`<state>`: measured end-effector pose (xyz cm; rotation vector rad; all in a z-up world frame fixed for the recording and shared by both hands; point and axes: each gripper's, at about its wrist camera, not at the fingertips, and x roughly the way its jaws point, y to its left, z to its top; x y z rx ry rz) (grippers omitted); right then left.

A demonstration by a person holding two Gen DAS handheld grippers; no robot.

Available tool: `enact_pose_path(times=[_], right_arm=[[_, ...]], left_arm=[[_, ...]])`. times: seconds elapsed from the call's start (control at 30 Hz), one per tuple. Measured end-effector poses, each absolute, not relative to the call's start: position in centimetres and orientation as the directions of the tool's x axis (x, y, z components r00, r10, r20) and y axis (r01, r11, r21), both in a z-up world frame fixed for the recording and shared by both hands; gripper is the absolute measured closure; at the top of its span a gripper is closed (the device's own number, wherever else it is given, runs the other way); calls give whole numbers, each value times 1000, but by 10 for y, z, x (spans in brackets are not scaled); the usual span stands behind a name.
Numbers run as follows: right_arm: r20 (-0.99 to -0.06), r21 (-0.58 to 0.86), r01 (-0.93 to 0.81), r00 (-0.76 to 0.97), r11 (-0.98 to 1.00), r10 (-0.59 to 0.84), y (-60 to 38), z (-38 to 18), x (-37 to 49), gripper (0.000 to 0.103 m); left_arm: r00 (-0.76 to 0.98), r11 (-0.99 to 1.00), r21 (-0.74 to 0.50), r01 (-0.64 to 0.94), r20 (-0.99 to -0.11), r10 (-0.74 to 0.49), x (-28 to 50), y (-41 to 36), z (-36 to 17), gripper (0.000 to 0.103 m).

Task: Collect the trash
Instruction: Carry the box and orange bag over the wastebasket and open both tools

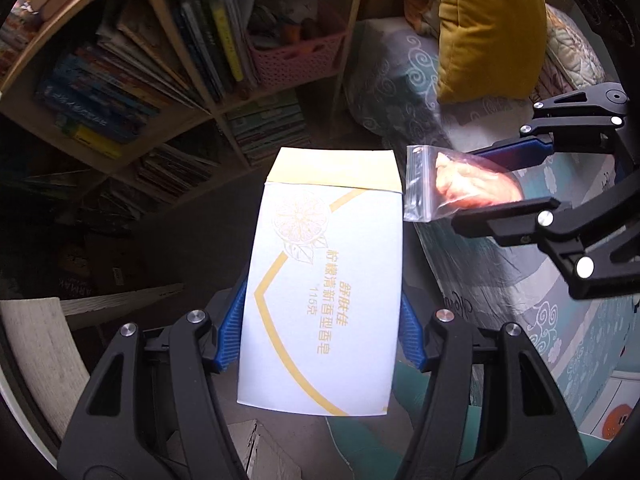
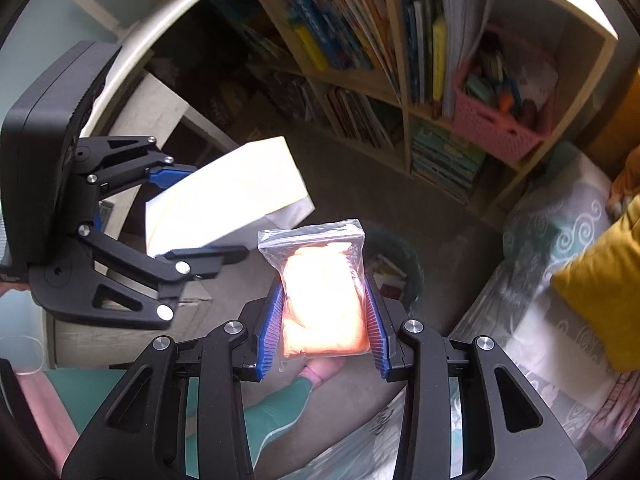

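Note:
My left gripper is shut on a white soap box with yellow print and holds it in the air. It also shows in the right wrist view, at the left. My right gripper is shut on a clear zip bag with an orange lump inside. That bag shows in the left wrist view just right of the box's far end. A dark round bin with some items inside stands on the floor below and beyond the bag.
A wooden bookshelf full of books, with a pink basket, stands ahead. A bed with a patterned cover and a yellow pillow lies to the right. A pale cabinet is at the left.

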<state>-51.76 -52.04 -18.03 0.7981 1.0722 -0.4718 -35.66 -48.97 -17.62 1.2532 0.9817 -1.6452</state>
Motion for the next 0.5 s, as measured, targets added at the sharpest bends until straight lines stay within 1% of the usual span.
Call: enact_pose_path(times=[0.1, 0.13, 0.17, 0.2, 0.33, 0.4, 0.5], right_arm=[[-908, 349, 701, 417, 622, 40, -522, -191, -522, 61], [-910, 351, 709, 414, 612, 42, -523, -195, -524, 59], [-909, 359, 719, 414, 595, 48, -525, -199, -527, 51], [-908, 364, 724, 416, 586, 50, -525, -202, -529, 48], [-912, 362, 741, 407, 566, 50, -525, -208, -536, 46], [-910, 367, 746, 411, 555, 50, -524, -208, -540, 41], [-911, 365, 754, 411, 546, 42, -522, -207, -544, 41]], left_arm=[[-164, -365, -109, 925, -979, -123, -366, -491, -189, 42], [-170, -366, -120, 923, -980, -108, -367, -491, -192, 39], [-165, -364, -119, 924, -981, -98, -370, -492, -196, 30], [-162, -364, -116, 924, -982, -100, -371, -491, -198, 27], [-152, -375, -104, 921, -983, -101, -375, -488, -203, 26], [-151, -376, -104, 921, -984, -97, -376, -487, -205, 26], [-147, -377, -100, 921, -984, -98, -375, -484, -205, 25]])
